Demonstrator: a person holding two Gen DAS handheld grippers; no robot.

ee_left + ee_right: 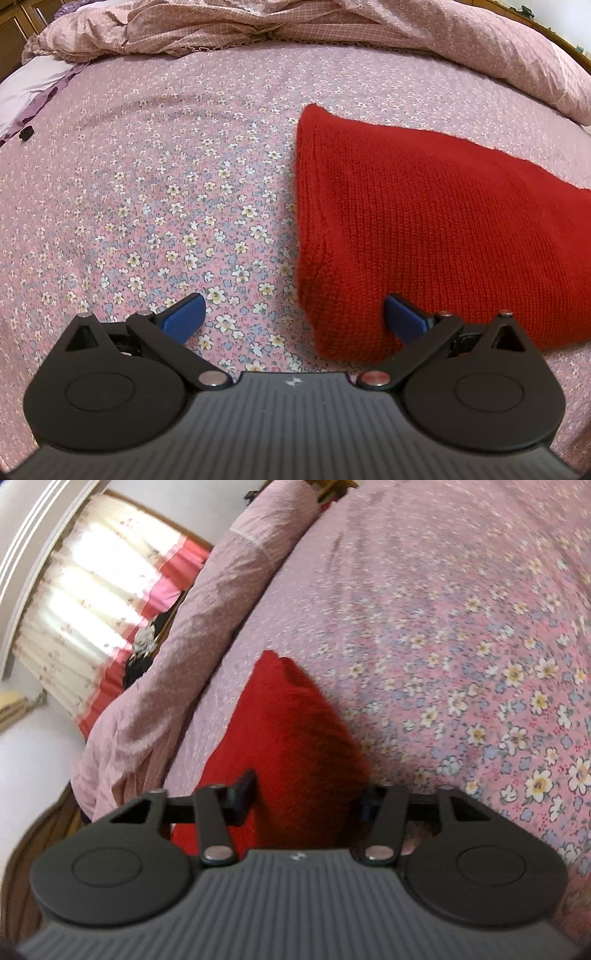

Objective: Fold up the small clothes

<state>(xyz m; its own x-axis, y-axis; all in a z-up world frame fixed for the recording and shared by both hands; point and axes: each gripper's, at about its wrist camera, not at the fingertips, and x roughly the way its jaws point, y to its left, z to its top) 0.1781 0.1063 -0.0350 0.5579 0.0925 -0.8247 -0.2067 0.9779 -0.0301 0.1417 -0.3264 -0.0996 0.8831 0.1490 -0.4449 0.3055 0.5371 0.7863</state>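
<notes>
A red knitted garment (424,221) lies folded on the pink floral bedsheet (166,184), at the right of the left wrist view. My left gripper (295,319) is open and empty. Its right blue finger (404,317) sits over the garment's near left corner, its left finger (184,317) over bare sheet. In the right wrist view the same red garment (288,731) fills the gap between the fingers. My right gripper (308,794) is open, with its jaws wide on either side of the garment. That view is blurred, so contact is unclear.
A crumpled pink duvet (258,26) is heaped along the far side of the bed and also shows in the right wrist view (184,627). A small black object (26,133) lies at the far left. A curtained window (92,609) is beyond the bed.
</notes>
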